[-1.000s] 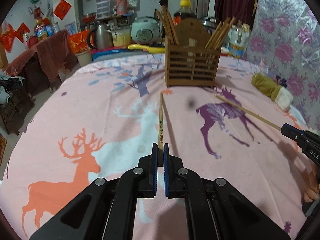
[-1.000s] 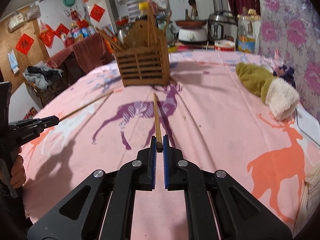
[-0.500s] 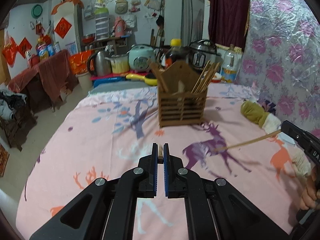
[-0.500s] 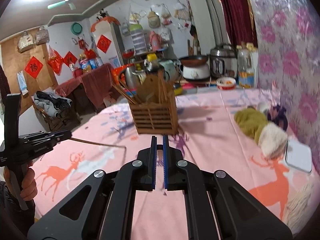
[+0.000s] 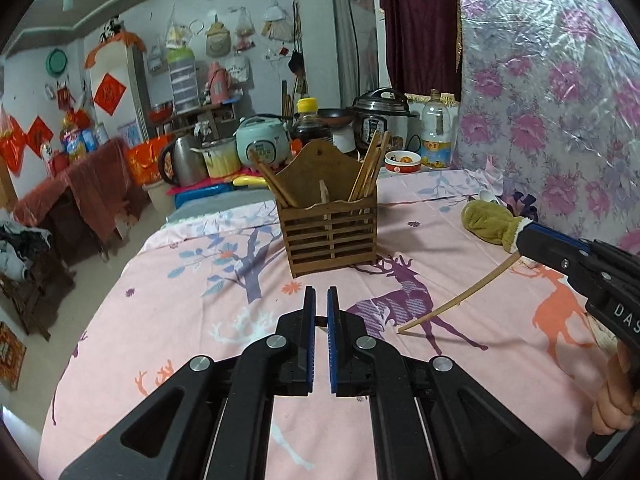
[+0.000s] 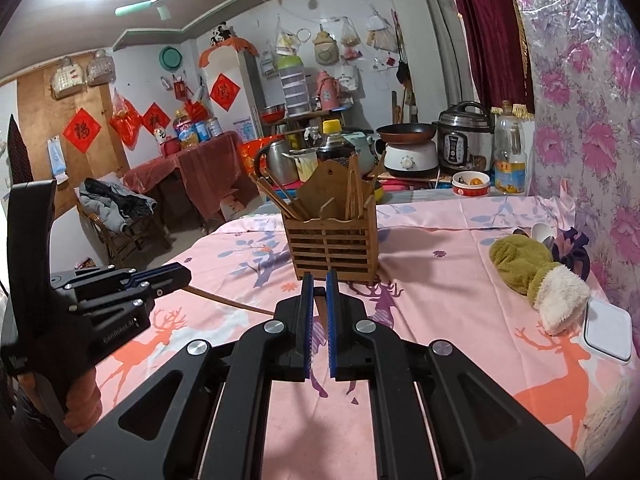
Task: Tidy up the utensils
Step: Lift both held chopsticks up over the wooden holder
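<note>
Left wrist view: the left gripper (image 5: 320, 300) has its fingers clamped on a chopstick, of which only a dark sliver shows in the narrow gap between the pads; its length hangs below and is hidden. Straight ahead of the fingertips stands the wooden holder (image 5: 330, 236), slatted and already stocked with chopsticks in both of its compartments. To the right of the fingers the right gripper (image 5: 524, 240) comes in from the edge, closed on a second chopstick (image 5: 456, 300) that slants down and leftward, its tip just above or on the pink deer tablecloth (image 5: 200, 312); which, I cannot tell.

Right wrist view: the holder (image 6: 332, 248) sits just beyond the right fingertips (image 6: 318, 292), with a thin piece of the held stick between the pads. To the left, the other gripper (image 6: 176, 276) carries its chopstick (image 6: 228, 302), which runs toward the right fingers and disappears behind them. A green mitten (image 6: 524, 264) lies well off to the right.

Judged from this, the step in hand is carrying both sticks to the holder. Next, each stick needs tipping upright, its lower end steered over an open compartment, clear of the ones leaning there, then release.

Compared with a second earlier, both sticks, then lying flat on the cloth and stretching ahead of the fingers, are lifted off it, and both views look at the holder from higher up.
</note>
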Demonstrator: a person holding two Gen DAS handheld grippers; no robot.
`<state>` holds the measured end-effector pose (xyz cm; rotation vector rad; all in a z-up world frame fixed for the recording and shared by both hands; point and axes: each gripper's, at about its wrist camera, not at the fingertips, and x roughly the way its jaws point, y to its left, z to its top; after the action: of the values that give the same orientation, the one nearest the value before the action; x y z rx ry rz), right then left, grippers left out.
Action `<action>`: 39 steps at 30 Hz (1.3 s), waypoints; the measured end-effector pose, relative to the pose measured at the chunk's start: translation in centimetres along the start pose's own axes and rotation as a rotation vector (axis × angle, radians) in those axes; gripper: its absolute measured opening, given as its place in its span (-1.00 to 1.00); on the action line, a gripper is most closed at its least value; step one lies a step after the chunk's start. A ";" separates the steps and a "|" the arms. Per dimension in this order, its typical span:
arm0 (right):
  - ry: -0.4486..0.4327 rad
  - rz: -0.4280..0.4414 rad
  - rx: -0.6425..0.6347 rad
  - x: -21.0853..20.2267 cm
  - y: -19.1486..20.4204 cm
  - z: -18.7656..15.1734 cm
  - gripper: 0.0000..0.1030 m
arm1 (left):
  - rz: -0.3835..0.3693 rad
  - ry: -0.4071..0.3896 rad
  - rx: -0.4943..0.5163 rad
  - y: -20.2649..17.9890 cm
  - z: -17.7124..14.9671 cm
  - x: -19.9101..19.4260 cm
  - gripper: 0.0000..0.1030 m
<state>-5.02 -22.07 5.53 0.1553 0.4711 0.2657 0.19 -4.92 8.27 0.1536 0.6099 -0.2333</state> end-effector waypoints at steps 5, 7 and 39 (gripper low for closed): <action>-0.002 0.000 -0.014 0.3 0.3 0.8 -0.87 | 0.014 -0.017 0.011 -0.2 0.8 0.4 -0.89; -0.004 -0.001 -0.017 0.5 0.3 1.3 -0.87 | 0.016 -0.019 0.013 -0.1 1.2 0.6 -0.89; -0.132 -0.036 -0.037 3.6 1.4 11.3 -0.87 | -0.002 -0.144 0.001 0.6 13.8 1.3 -0.89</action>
<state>3.01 -20.70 14.25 0.1273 0.3376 0.2267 8.96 -7.50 18.71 0.1358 0.4667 -0.2443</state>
